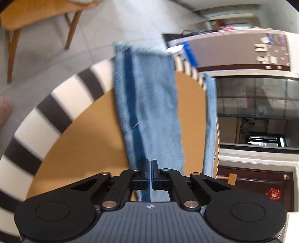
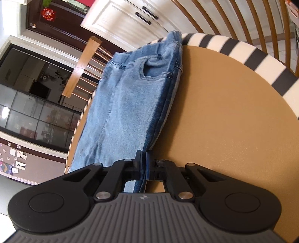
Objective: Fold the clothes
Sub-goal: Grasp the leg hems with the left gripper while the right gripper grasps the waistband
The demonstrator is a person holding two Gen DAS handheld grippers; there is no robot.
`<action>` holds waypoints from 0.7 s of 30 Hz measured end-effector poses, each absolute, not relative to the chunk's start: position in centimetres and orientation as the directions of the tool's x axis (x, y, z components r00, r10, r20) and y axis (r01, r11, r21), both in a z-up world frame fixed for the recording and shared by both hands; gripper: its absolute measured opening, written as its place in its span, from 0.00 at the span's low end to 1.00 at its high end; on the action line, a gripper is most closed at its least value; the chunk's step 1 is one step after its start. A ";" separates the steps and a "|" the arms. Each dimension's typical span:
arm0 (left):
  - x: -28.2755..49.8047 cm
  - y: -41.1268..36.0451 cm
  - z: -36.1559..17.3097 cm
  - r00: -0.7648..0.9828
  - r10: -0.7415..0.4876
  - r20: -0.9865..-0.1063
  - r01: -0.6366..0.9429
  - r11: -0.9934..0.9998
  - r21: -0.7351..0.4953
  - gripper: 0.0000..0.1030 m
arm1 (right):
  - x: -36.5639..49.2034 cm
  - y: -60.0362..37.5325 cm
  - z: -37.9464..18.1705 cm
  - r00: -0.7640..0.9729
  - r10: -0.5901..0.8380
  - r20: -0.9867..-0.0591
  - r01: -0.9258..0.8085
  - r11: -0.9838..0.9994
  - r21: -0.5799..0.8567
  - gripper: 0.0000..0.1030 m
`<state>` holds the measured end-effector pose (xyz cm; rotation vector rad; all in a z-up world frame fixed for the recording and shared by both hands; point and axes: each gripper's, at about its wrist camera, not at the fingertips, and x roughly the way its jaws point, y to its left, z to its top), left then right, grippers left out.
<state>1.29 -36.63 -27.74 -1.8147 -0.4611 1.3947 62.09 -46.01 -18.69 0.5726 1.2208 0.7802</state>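
Observation:
A pair of light blue jeans [image 1: 149, 104] lies stretched across a round tan table [image 1: 80, 142] with a black-and-white striped rim. My left gripper [image 1: 151, 164] is shut on the jeans' leg end, and the leg runs away toward the far rim. In the right wrist view the jeans [image 2: 127, 104] show their waistband and pocket at the far edge of the table [image 2: 224, 115]. My right gripper [image 2: 143, 155] is shut on the folded seam edge of the jeans, close to the tabletop.
A wooden chair [image 1: 37, 16] stands on the grey floor beyond the table. Another wooden chair back [image 2: 84, 67] stands behind the jeans. Curved chair slats [image 2: 243, 20], white cabinets [image 2: 130, 16] and a dark glass cabinet [image 1: 252, 97] surround the table.

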 end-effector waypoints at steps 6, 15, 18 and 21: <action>1.7 -35.9 -28.1 0.361 0.678 -0.641 -0.165 -0.630 -0.759 0.18 | 62.1 -46.1 -18.9 0.142 0.781 -0.608 -0.204 0.624 0.754 0.03; 4.9 -33.0 -24.9 0.340 0.581 -0.740 -0.279 -0.688 -0.669 1.00 | 62.3 -45.9 -19.0 0.128 0.777 -0.617 -0.198 0.629 0.751 0.04; 6.6 -31.9 -24.8 0.274 0.634 -0.723 -0.334 -0.642 -0.690 0.88 | 62.3 -46.0 -19.3 0.129 0.780 -0.612 -0.181 0.626 0.759 0.04; 7.3 -31.1 -25.5 0.278 0.675 -0.684 -0.322 -0.605 -0.728 0.75 | 62.4 -46.1 -19.4 0.123 0.784 -0.609 -0.175 0.621 0.764 0.04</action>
